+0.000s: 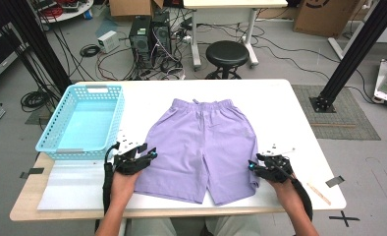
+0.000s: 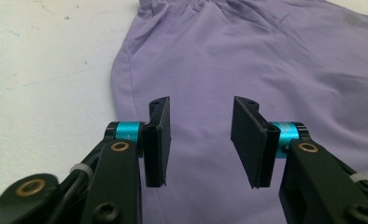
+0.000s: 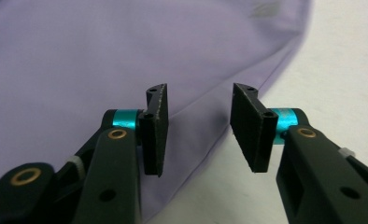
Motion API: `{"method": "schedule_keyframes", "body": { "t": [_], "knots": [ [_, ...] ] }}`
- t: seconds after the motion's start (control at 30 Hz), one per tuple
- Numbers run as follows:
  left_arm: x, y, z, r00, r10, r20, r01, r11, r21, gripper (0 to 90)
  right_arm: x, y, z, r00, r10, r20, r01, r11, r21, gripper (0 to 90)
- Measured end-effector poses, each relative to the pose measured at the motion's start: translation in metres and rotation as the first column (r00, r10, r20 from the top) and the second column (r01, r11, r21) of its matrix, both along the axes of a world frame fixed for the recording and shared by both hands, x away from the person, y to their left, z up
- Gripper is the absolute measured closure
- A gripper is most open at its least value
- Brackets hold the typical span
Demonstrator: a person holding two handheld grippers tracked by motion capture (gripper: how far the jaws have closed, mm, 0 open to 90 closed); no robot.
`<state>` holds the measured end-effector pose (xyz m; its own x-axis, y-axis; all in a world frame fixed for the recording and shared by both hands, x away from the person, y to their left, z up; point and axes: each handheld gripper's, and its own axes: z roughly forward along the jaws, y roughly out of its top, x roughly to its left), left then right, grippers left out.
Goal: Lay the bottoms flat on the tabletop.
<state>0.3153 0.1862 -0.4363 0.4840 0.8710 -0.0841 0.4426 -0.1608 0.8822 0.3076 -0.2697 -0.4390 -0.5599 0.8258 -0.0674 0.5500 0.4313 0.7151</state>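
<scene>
High view: white rectangular table [image 1: 280, 105] carrying lilac woven-fabric shorts [image 1: 201, 147], laid flat at centre, waistband far, leg hems near the near edge. Light-blue perforated plastic basket [image 1: 83, 123] at far left, well apart from the shorts' left side seam; bare tabletop lies between them and along the right edge.

Left gripper [image 1: 150, 155]: at the left leg's outer edge, jaws parted, nothing pinched. Left gripper view: left gripper [image 2: 201, 140] over cloth, seam edge just left of it.

Right gripper [image 1: 253, 166]: beside the right leg's outer edge, jaws parted, holding nothing. Right gripper view: right gripper [image 3: 198, 135] straddling the seam edge, bare table to its right.
</scene>
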Motion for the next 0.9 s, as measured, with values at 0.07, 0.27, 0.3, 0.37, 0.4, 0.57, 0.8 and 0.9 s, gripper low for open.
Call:
{"method": "schedule_keyframes", "body": {
  "t": [0.07,0.27,0.3,0.37,0.4,0.57,0.8,0.9],
  "knots": [
    [-0.001,0.001,0.001,1.0,0.001,0.007,-0.001,1.0,-0.003,57.4,-0.001,-0.012,0.004,0.9986,-0.053,0.006,0.052,0.997,0.058,59.5],
    [-0.003,0.003,0.001,1.0,-0.005,0.007,0.005,1.0,-0.003,57.2,-0.008,-0.033,0.001,0.9921,-0.121,-0.031,0.123,0.991,0.056,66.3],
    [-0.003,0.003,0.001,0.9999,-0.006,0.009,0.006,1.0,-0.004,57.1,-0.009,-0.034,-0.001,0.992,-0.12,-0.039,0.122,0.991,0.051,66.3],
    [-0.005,0.003,0.001,0.9999,-0.01,0.012,0.01,0.9999,-0.005,56.9,-0.01,-0.034,-0.006,0.9928,-0.108,-0.053,0.111,0.991,0.07,64.7],
    [-0.006,0.002,0.001,0.9998,-0.014,0.014,0.014,0.9999,-0.005,57.0,-0.011,-0.032,-0.009,0.9933,-0.099,-0.06,0.103,0.992,0.068,64.2],
    [-0.01,0.002,0.001,0.9994,-0.023,0.025,0.024,0.9997,-0.008,56.8,-0.015,-0.023,-0.011,0.996,-0.085,-0.027,0.086,0.995,0.05,69.9],
    [-0.01,0.0,0.0,0.9994,-0.024,0.025,0.024,0.9996,-0.016,56.1,-0.022,-0.015,-0.002,0.9988,-0.046,0.018,0.047,0.997,-0.053,90.0],
    [-0.01,0.0,0.0,0.9993,-0.028,0.024,0.028,0.9995,-0.017,56.1,-0.027,-0.024,0.008,0.993,-0.095,0.07,0.102,0.989,-0.109,89.2]
  ]
}}
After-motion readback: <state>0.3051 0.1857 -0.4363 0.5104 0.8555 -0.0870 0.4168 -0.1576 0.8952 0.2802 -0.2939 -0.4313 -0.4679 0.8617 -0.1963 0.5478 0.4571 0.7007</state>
